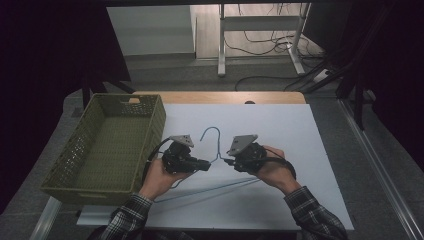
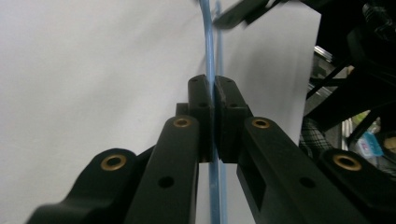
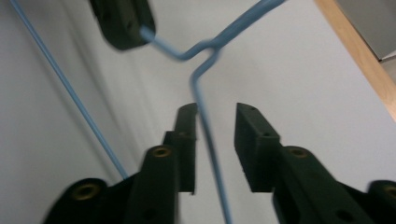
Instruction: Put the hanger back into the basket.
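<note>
L gripper (image 2: 214, 95) is clamping blue wire hanger (image 1: 212, 134) lying on white mat (image 1: 280, 130); R gripper (image 3: 215, 119) is straddling hanger wire w/ jaws apart; green basket (image 1: 150, 117) is sitting beside, nothing inside

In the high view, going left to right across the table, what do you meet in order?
Green basket → left gripper, shut on the blue wire hanger → right gripper, jaws open around the hanger wire → bare white table sheet.
</note>
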Demonstrator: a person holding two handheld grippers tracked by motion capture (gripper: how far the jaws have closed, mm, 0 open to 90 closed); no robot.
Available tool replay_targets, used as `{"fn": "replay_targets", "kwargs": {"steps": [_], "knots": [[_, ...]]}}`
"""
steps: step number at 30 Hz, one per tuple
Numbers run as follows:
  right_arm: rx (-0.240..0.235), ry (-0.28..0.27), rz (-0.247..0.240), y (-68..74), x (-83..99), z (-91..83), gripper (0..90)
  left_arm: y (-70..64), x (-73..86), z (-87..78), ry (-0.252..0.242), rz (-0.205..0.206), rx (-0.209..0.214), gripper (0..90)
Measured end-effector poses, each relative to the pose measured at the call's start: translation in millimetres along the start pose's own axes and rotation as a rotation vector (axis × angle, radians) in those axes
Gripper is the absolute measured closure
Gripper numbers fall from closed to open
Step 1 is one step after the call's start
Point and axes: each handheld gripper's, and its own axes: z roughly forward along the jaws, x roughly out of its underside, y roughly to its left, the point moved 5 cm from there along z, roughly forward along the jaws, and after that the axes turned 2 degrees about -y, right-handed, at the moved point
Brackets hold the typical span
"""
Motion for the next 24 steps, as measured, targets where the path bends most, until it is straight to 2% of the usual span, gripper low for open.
{"fn": "replay_targets", "kwargs": {"steps": [1, 2, 3, 4, 5, 6, 8, 9, 10, 11, 12, 14, 15, 17, 18, 19, 21, 24], "knots": [[-0.009, -0.032, 0.050, -2.1, -1.1, -5.6, 64.2, -0.3, -0.3, 0.2, -0.003, 0.000, 0.001, 87.2], [-0.009, -0.032, 0.050, -2.1, -1.1, -5.6, 64.2, -0.3, -0.3, 0.2, -0.003, 0.000, 0.001, 87.2], [-0.024, -0.094, 0.171, -5.7, -4.7, -13.4, 57.7, -0.6, -0.7, 0.2, -0.006, 0.008, -0.011, 87.2], [-0.024, -0.094, 0.171, -5.7, -4.7, -13.4, 57.7, -1.1, -1.0, 0.4, -0.009, 0.004, -0.006, 87.2], [-0.048, -0.152, 0.299, -7.1, -9.0, -15.9, 53.9, -2.7, -1.7, 1.5, -0.011, 0.010, -0.016, 87.1], [-0.048, -0.152, 0.299, -7.1, -9.0, -15.9, 53.9, -2.7, -1.7, 1.5, -0.011, 0.010, -0.016, 87.1], [-0.060, -0.185, 0.399, -7.9, -13.0, -13.9, 53.8, -5.4, -1.9, 3.8, -0.011, 0.015, -0.014, 87.1], [-0.067, -0.197, 0.430, -8.2, -14.5, -11.6, 54.1, -6.7, -1.9, 5.3, -0.013, 0.013, -0.018, 87.1], [-0.073, -0.208, 0.455, -8.1, -15.7, -8.7, 56.6, -7.4, -1.5, 6.5, -0.006, 0.020, -0.017, 87.1], [-0.055, -0.212, 0.487, -7.9, -16.2, -2.7, 66.9, -8.8, -1.4, 8.3, -0.010, 0.019, -0.021, 87.0], [-0.055, -0.212, 0.487, -7.9, -16.2, -2.7, 66.9, -9.0, -1.1, 9.1, -0.006, 0.021, -0.025, 87.0], [-0.077, -0.227, 0.507, -6.4, -16.1, 0.1, 78.0, -9.7, -0.4, 11.1, 0.007, 0.036, -0.034, 86.9], [-0.091, -0.232, 0.518, -5.5, -16.0, 1.0, 80.5, -9.8, 0.1, 12.7, 0.020, 0.045, -0.043, 86.7], [-0.130, -0.245, 0.555, -4.6, -15.8, 1.0, 84.8, -9.8, 0.6, 13.7, 0.034, 0.045, -0.030, 85.3], [-0.081, -0.226, 0.511, -2.8, -16.3, -0.8, 85.1, -10.1, -0.3, 12.8, 0.026, 0.044, -0.016, 76.3], [-0.081, -0.226, 0.511, -2.8, -16.3, -0.8, 85.1, -10.9, -1.5, 11.4, 0.028, 0.033, 0.000, 76.3], [-0.061, -0.222, 0.467, 0.3, -17.9, -2.8, 85.2, -12.9, -4.8, 7.0, 0.026, 0.030, 0.003, 69.8], [-0.076, -0.245, 0.447, 5.0, -21.8, -8.4, 85.2, -13.8, -9.2, 0.8, 0.025, 0.009, 0.021, 68.8]]}}
